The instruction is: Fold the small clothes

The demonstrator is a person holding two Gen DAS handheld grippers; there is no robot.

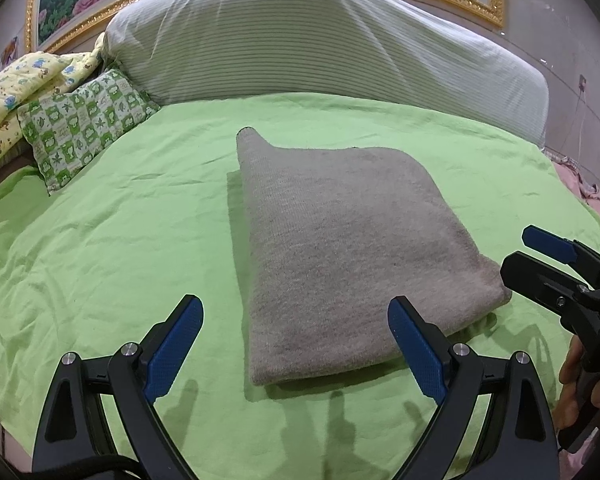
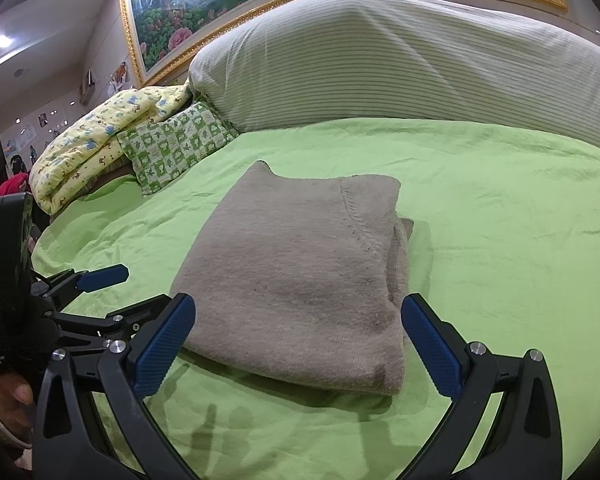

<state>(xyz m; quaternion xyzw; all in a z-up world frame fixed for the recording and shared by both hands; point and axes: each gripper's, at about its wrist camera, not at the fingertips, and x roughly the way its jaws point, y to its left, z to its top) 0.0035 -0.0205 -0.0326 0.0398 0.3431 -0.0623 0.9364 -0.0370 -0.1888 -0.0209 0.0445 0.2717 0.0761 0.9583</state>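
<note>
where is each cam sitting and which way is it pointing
Left wrist view: sits on the left gripper, looking forward over the folded grey garment toward the striped headboard cushion; its open jaws and the right gripper show.
Right wrist view: sits on the right gripper, facing the same way; its open jaws and the left gripper show.
Shared: garment, green sheet, cushion.

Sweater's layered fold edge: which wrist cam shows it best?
Right wrist. The folded grey sweater shows its stacked layers along the right side and a seam line across the top. In the left wrist view the sweater appears only as a smooth top face with rounded edges; the layers are hidden.
</note>
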